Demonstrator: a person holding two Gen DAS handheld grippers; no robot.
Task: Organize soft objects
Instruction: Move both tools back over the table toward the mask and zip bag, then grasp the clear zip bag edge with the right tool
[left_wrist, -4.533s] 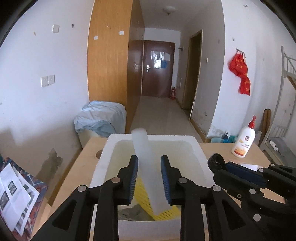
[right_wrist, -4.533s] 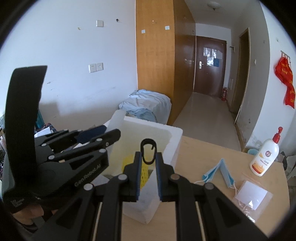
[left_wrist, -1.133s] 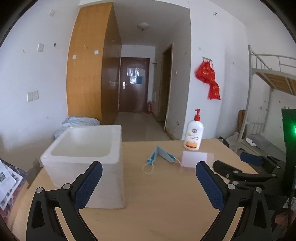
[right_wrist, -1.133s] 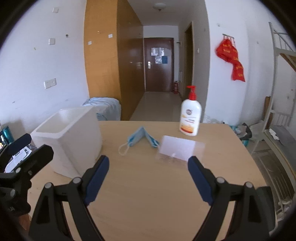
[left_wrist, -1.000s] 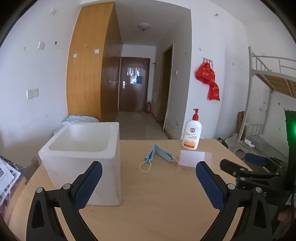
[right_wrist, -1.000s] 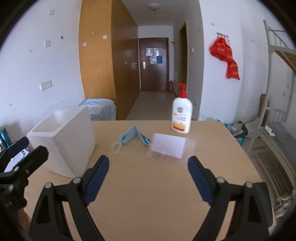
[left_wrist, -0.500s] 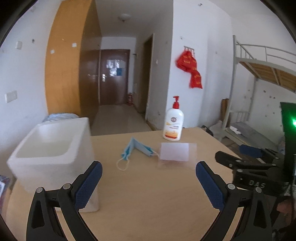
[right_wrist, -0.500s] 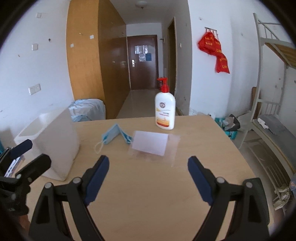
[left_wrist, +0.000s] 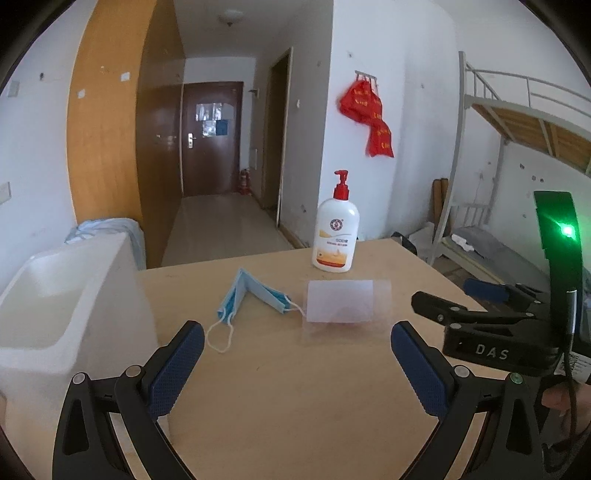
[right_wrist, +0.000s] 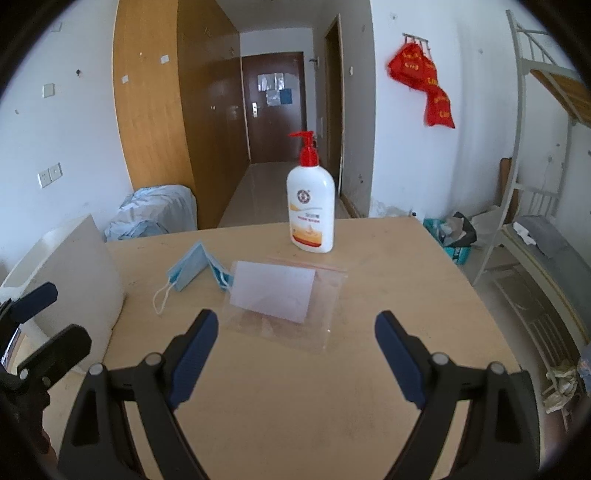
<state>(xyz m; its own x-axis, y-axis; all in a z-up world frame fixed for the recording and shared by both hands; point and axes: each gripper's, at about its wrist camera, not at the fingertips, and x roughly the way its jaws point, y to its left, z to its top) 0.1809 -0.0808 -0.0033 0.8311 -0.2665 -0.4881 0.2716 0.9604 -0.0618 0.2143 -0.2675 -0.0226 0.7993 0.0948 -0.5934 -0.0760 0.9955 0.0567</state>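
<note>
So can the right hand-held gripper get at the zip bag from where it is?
Probably yes. The right hand-held gripper is open and empty, the zip bag lies flat just ahead, and only bare table lies between.

The letters "DAS" stand in white on the black body of the right gripper (left_wrist: 436, 325), seen from the left wrist. The pump bottle (left_wrist: 335, 236) carries a round emblem and print too small to read.

Before me is a wooden table (left_wrist: 295, 406). On it a pump bottle (left_wrist: 335, 236) stands at the back; a clear bag (left_wrist: 345, 308) lies just before the bottle, a blue mask (left_wrist: 251, 295) left of it, touching the bag, and a foam box (left_wrist: 74, 314) far left.
</note>
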